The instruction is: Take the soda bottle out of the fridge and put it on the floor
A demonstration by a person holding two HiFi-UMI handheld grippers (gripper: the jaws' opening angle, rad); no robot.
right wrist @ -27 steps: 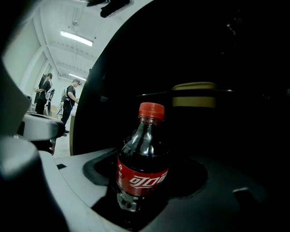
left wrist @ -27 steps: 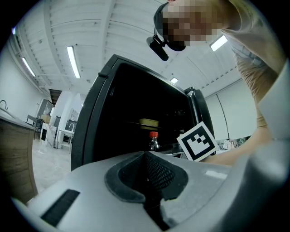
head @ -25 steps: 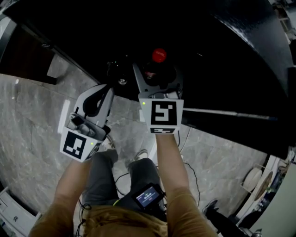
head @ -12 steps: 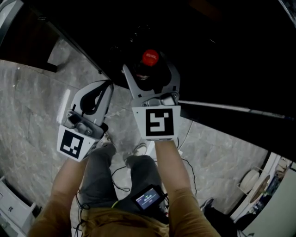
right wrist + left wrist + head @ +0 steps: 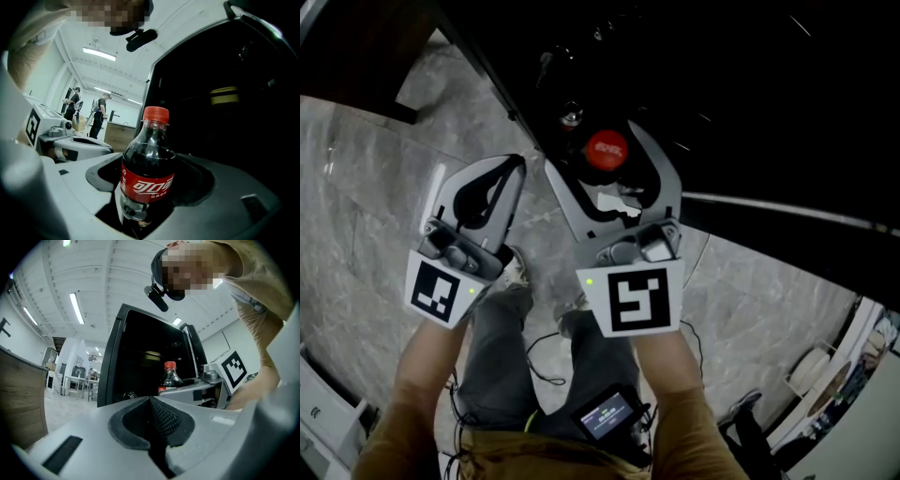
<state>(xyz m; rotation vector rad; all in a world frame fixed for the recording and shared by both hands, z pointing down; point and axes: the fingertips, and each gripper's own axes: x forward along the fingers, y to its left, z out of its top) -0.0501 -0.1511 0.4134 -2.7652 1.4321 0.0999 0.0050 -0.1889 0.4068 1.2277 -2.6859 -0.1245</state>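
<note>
Head view: I stand at the open fridge [image 5: 750, 84] with a gripper in each hand and the marble floor [image 5: 366, 197] under my feet.
Right gripper [image 5: 598, 155]: clamped round the bottle [image 5: 147, 173], with the jaws on its lower body, under the red label.
Left gripper [image 5: 153, 420]: jaws pressed together on nothing, held just beside the right one, above the floor.
Bottle: upright, red cap up, in the air at the fridge's mouth. From above, the cap still shows against the dark inside, so I judge it barely clear and not yet near the floor.
Risk one: the bottle could tip or slide in the jaws on the way down. Cause: the hold sits low, most of the full bottle stands above it, and the plastic is smooth.
Risk two: a knock on the fridge's front edge as I pull back. Cause: the bottle is close to that edge, and the inside is too dark to judge the gap.
Risk three: a bad landing. Cause: my shoe [image 5: 514, 272] and loose cables [image 5: 546, 361] lie right under the grippers, and a bottle set on a cable would topple.
Against a second ago: the cap and right gripper have come out of the dark toward me and show larger and lower in the head view. The left gripper has hardly shifted, its jaws together then as now.
</note>
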